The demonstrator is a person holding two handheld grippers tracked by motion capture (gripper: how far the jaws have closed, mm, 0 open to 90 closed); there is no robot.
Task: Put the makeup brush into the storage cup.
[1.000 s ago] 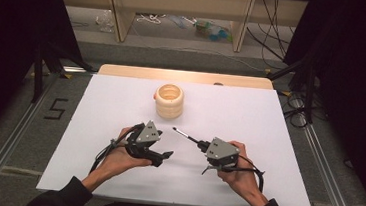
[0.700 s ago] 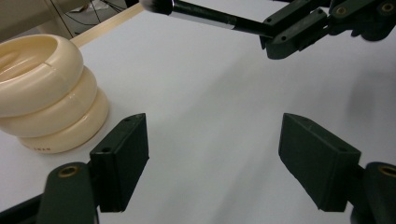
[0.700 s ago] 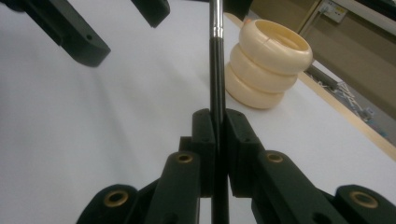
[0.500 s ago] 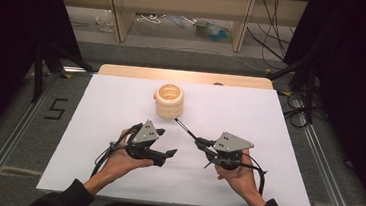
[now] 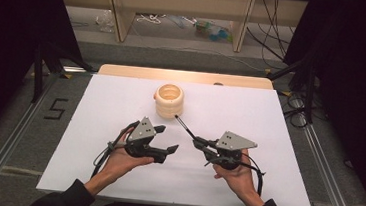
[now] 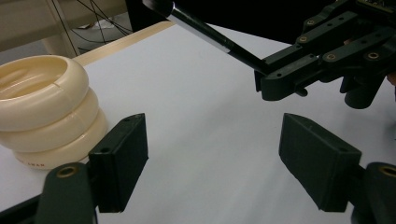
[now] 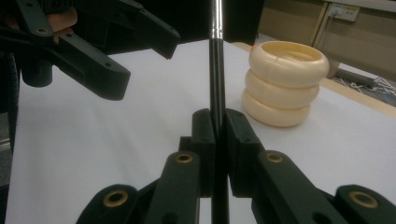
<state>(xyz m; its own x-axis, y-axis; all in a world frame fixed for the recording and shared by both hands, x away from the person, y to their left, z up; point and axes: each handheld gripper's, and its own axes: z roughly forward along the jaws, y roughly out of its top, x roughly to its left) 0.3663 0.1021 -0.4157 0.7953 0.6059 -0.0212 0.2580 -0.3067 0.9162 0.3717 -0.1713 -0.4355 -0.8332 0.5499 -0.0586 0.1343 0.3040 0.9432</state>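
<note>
A cream holder (image 5: 169, 101) made of three stacked rings stands upright at the far middle of the white table (image 5: 270, 120). My right gripper (image 5: 198, 142) is shut on a thin black pen (image 5: 185, 127), whose tip points up-left and ends close to the holder's base. In the right gripper view the pen (image 7: 215, 70) rises straight from the closed jaws (image 7: 218, 126), with the holder (image 7: 285, 81) just to its right. My left gripper (image 5: 167, 138) is open and empty, left of the pen. In the left gripper view (image 6: 215, 158) the holder (image 6: 42, 107) sits at the left and the pen (image 6: 210, 39) crosses above.
A wooden strip (image 5: 183, 76) runs along the table's far edge. Beyond it stand wooden shelf legs (image 5: 121, 15) with cables and clutter on the floor. Metal rails (image 5: 12, 133) flank the table, and black curtains close both sides.
The right gripper has turned a little, swinging the pen's tip away from the left gripper and toward the base of the cream holder. The left gripper stays where it was, still open.
</note>
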